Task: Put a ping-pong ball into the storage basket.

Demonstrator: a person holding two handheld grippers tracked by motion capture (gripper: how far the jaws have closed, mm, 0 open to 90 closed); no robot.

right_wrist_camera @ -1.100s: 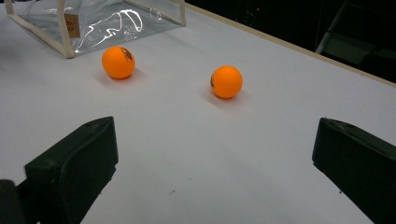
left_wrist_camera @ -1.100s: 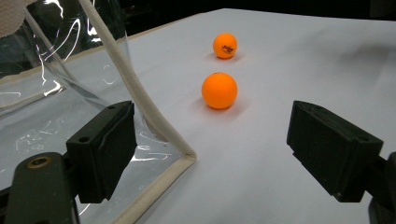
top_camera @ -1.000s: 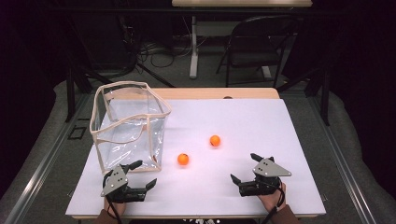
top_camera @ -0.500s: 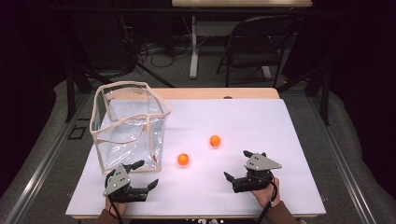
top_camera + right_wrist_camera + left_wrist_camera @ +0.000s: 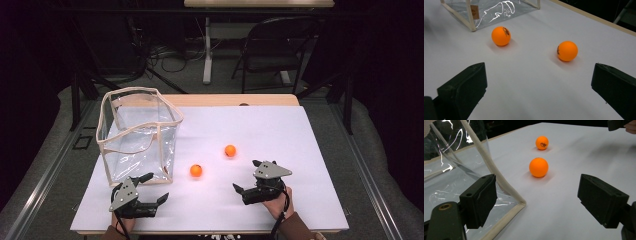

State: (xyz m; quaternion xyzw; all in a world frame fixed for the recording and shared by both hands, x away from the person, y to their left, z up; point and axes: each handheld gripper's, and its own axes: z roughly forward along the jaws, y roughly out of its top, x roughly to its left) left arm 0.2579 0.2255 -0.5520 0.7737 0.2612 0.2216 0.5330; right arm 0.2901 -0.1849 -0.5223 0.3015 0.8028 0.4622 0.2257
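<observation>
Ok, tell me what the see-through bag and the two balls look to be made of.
Bag: clear glossy plastic film, judging by its glare streaks, edged in what looks like beige fabric tape. Near ball and far ball: probably matte orange plastic; small print shows, like table-tennis balls.
</observation>
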